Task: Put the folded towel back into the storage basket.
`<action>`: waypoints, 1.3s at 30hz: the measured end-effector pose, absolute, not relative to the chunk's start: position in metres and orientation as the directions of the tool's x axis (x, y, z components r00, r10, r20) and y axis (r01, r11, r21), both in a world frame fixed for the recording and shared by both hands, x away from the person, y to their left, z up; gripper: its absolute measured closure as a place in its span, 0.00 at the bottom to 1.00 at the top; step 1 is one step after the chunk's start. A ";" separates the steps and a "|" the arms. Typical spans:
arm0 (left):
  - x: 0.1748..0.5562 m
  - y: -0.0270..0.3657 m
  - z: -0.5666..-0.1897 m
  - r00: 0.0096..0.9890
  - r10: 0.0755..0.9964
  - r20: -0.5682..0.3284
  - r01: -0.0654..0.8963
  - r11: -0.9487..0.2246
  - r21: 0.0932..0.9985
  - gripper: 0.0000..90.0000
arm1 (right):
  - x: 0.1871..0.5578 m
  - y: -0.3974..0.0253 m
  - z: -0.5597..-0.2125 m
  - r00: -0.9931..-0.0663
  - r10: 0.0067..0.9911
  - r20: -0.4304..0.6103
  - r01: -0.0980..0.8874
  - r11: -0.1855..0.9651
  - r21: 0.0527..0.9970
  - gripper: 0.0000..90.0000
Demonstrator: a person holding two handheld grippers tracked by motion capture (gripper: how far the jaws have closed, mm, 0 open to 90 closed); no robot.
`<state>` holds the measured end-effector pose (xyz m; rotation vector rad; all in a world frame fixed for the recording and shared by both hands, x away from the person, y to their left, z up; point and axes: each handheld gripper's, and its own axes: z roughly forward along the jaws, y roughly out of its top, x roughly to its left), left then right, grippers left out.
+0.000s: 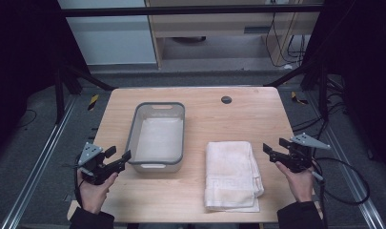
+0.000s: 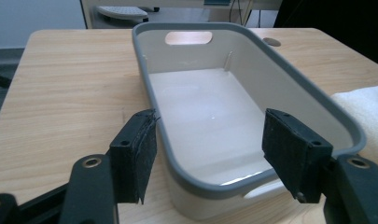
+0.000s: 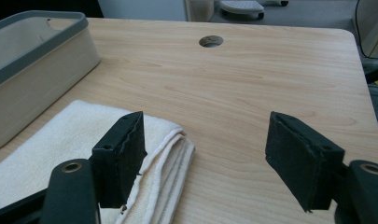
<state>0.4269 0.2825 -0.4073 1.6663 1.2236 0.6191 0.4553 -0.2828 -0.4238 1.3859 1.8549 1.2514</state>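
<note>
Table (image 1: 200, 195) of light wood carries two items: a rectangular tub (image 1: 157, 137) with grey rim and pale walls, left of centre, and a folded white towel (image 1: 232, 175) to its right, nearer the person's edge. Tub and towel sit near each other but apart, a strip of bare wood between them. Tub interior looks empty; a handle cut-out shows in its far wall and another in its near wall. A round cable hole (image 1: 226, 99) lies in the tabletop beyond the towel, toward the far edge.

Left gripper (image 1: 118, 155) is held in the left hand (image 1: 96, 187) near the tub's near-left corner, jaws spread wide and grasping nothing. In the left gripper view the near corner of the tub (image 2: 210, 126) lies between the two pads, one pad outside the tub's left wall, the other over its near end; contact cannot be judged.

Right gripper (image 1: 274, 149) is held in the right hand (image 1: 299, 181) just off the towel's right edge, jaws released and empty. In the right gripper view the towel's folded edges (image 3: 168, 158) run beside its left pad, with bare wood between the pads. The tub's side wall (image 3: 37, 70) stands at the left of that view.

Around the table: dark frame struts, grey carpet, trailing cables, a wooden cabinet beyond the far edge.
</note>
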 end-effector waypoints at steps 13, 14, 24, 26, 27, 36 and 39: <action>0.432 0.248 -0.394 0.427 0.898 -0.106 0.411 -0.088 0.907 0.37 | 0.462 -0.275 -0.410 -0.398 0.907 0.137 0.460 0.067 0.886 0.30; 0.432 0.243 -0.393 0.436 0.894 -0.103 0.407 -0.093 0.909 0.37 | 0.462 -0.274 -0.409 -0.403 0.906 0.134 0.463 0.075 0.883 0.30; 0.433 0.218 -0.390 0.488 0.867 -0.101 0.389 -0.112 0.914 0.38 | 0.467 -0.266 -0.403 -0.423 0.898 0.123 0.458 0.095 0.884 0.28; 0.433 0.211 -0.391 0.497 0.862 -0.097 0.390 -0.122 0.913 0.38 | 0.468 -0.263 -0.402 -0.427 0.896 0.122 0.458 0.098 0.884 0.28; 0.433 0.209 -0.391 0.500 0.861 -0.096 0.391 -0.125 0.912 0.38 | 0.469 -0.263 -0.402 -0.429 0.896 0.119 0.457 0.102 0.884 0.28; 0.433 0.182 -0.396 0.537 0.839 -0.090 0.398 -0.158 0.904 0.39 | 0.473 -0.255 -0.403 -0.444 0.888 0.118 0.460 0.112 0.881 0.26; 0.433 0.177 -0.398 0.549 0.832 -0.083 0.399 -0.173 0.900 0.40 | 0.474 -0.254 -0.403 -0.446 0.887 0.123 0.464 0.111 0.879 0.26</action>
